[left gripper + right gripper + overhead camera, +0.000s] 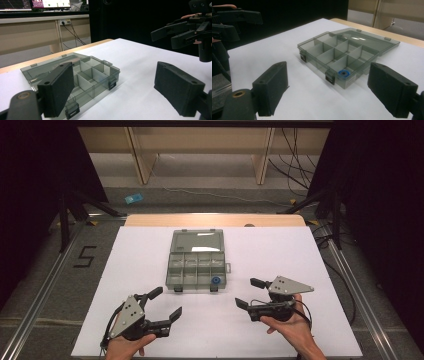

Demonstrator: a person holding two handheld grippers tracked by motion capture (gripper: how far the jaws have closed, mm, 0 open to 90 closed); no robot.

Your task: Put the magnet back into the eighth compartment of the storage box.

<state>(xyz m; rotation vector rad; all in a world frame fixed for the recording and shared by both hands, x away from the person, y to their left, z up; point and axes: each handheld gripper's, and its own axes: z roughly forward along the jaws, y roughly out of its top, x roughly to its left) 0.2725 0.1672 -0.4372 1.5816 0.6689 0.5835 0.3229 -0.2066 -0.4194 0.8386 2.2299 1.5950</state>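
Grey plastic box (197, 261) lies open at the middle of the white table (150, 330), lid flat toward the far edge, likely so its compartments can be reached. A blue ring (215, 280) sits in its near right corner compartment. Near the front edge, the left gripper (158, 302) and right gripper (247, 292) hover, both jaws wide apart, holding and touching nothing.

An open compartment box (196, 263) lies mid-table (280, 255), lid toward the far edge. A small ring (215, 280) sits in its near-right compartment. My left gripper (166, 302) and right gripper (248, 293) flank the near edge.
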